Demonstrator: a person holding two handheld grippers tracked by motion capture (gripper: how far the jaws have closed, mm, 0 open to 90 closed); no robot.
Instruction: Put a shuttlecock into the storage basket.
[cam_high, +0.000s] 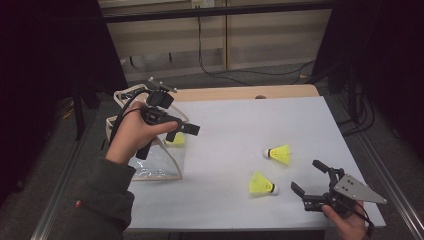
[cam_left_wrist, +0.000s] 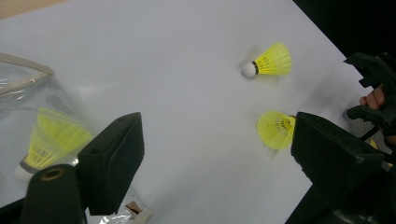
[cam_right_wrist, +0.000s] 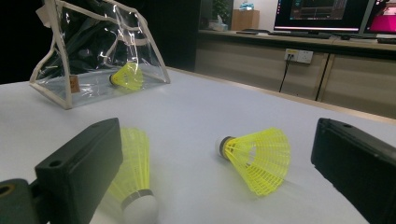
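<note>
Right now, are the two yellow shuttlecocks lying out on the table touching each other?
Apart. The high view shows white table between the far shuttlecock and the near shuttlecock; the left gripper view shows the same gap.

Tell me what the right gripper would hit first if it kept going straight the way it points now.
Likely a yellow shuttlecock lying on its side on the white table, roughly centred between the open jaws of the right gripper. A second shuttlecock lies closer, by one jaw, and might be brushed first; depth is hard to judge.

The white tabletop (cam_high: 235, 125) sat on a wooden board (cam_high: 240, 93) showing along its far edge. Beyond it — black cables (cam_high: 220, 70) trailed across the floor before pale cabinets (cam_high: 270, 35). A wall socket (cam_right_wrist: 299, 56) and lit monitors (cam_right_wrist: 322, 14) stood behind.
</note>
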